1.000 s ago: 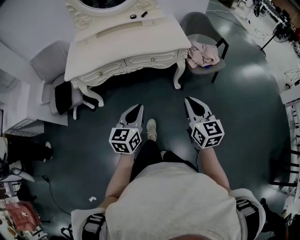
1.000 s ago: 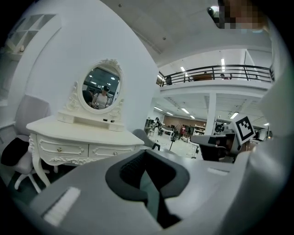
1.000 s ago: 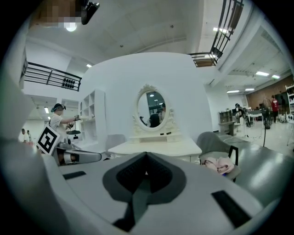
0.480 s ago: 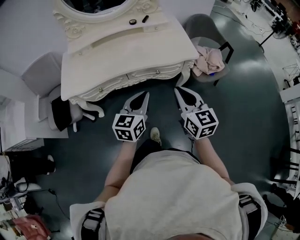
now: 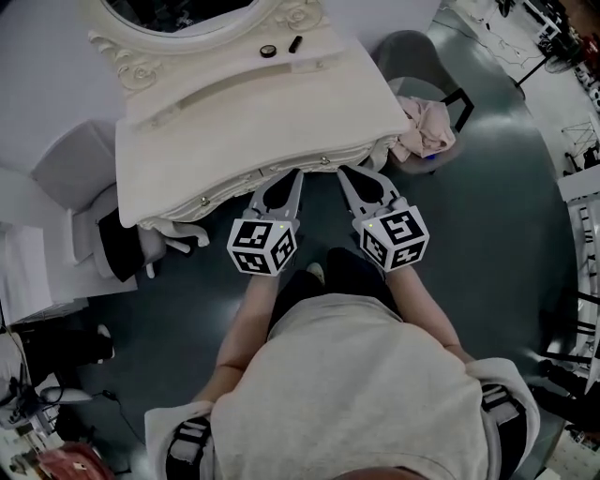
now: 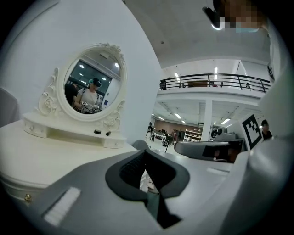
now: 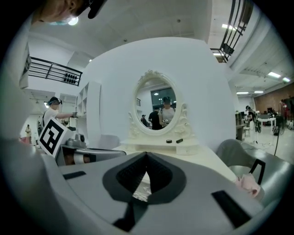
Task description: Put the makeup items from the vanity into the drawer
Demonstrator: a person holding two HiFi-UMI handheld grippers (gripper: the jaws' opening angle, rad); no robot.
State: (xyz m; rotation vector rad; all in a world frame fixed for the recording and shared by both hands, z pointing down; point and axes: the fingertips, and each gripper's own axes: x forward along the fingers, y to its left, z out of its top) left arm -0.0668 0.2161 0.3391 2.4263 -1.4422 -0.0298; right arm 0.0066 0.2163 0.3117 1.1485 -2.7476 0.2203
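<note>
The left hand-held gripper (image 5: 296, 178) and right hand-held gripper (image 5: 343, 174), both shut and empty, hover at the bench (image 5: 253, 122) drawer (image 5: 230, 187) below the mirror (image 5: 178, 14); a compact (image 5: 268, 51) and a dark tube (image 5: 295, 43) sit at the mirror's foot (open the jaws first, then pull a knob (image 5: 324, 161) squarely).

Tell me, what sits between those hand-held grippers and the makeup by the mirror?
Only bare vanity top, in the head view, from the left hand-held gripper and right hand-held gripper to the makeup.
</note>
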